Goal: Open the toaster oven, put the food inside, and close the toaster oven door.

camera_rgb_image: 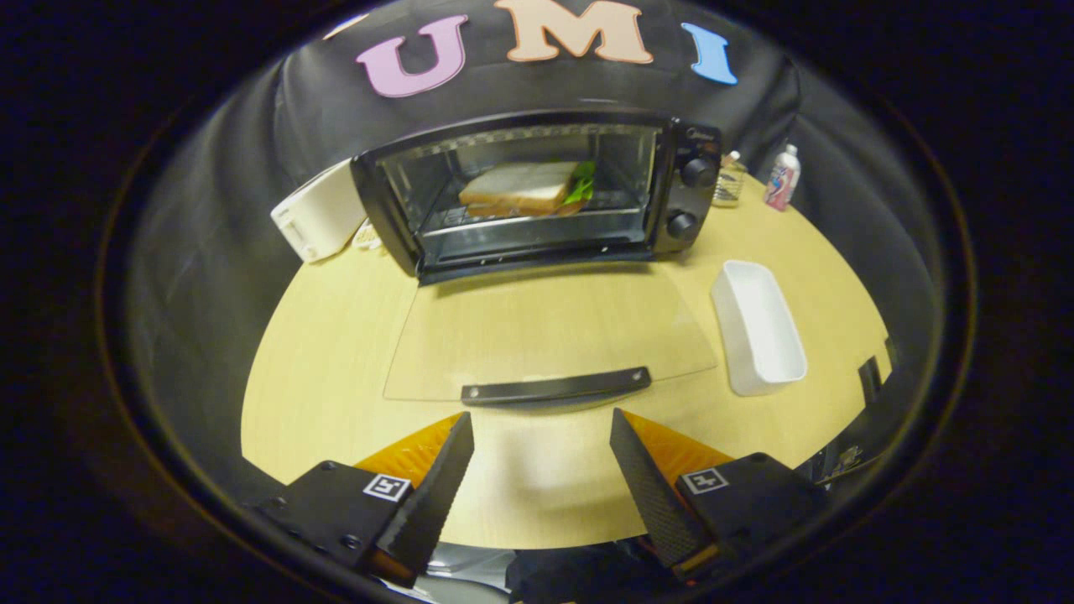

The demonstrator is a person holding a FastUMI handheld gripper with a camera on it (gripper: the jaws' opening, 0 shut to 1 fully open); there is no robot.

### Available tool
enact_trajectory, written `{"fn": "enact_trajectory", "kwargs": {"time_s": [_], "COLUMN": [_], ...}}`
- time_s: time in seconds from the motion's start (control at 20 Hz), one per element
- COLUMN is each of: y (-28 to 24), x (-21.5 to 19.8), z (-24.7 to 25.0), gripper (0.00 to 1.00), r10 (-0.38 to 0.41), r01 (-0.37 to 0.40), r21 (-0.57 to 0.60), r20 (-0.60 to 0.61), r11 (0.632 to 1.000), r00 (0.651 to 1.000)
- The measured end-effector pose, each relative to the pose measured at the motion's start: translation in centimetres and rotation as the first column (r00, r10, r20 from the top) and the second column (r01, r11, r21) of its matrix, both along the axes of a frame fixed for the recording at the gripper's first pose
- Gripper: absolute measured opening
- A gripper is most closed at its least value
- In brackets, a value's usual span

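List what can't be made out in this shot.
- Sandwich filling: gripper view, too small; just bread and a green leaf show.
- Things behind the oven: the oven body hides part of the white appliance and a small item beside it.
- Bottle label and oven knobs: too small to read.
- Table near edge: cut off by the open gripper.
- Glass door edges: faint against the table.

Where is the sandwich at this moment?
In the gripper view, the sandwich lies on the rack inside the toaster oven, whose glass door is folded down, well beyond the open hand-held gripper.
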State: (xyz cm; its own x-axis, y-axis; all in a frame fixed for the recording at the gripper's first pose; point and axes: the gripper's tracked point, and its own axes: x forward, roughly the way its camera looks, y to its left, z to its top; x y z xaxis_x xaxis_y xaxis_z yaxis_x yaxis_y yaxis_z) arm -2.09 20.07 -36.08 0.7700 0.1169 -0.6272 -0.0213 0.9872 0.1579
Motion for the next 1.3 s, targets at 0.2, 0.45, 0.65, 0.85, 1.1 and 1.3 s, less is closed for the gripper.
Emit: {"fn": "enact_trajectory", "kwargs": {"time_s": [0.2, 0.45, 0.65, 0.85, 1.1, 1.3], "y": [1.5, 1.5, 1.3, 1.0, 1.0, 0.7], "x": [0.8, 2.0, 2.0, 2.2, 2.6, 2.9], "z": [-1.9, -3.7, -3.1, -0.6, 1.7, 4.3], "gripper": [1.00, 1.00, 0.98, 0.96, 0.94, 0.94], "r10": [0.046, 0.056, 0.055, 0.012, 0.003, -0.007], "r01": [-0.047, -0.058, -0.057, -0.012, -0.003, 0.009], "r21": [-0.007, -0.047, -0.039, 0.002, 0.006, -0.021], "r20": [-0.021, -0.048, -0.036, 0.004, 0.041, 0.094], "r11": [0.999, 0.997, 0.998, 1.000, 1.000, 1.000], "r00": [0.999, 0.997, 0.998, 1.000, 0.999, 0.996]}}
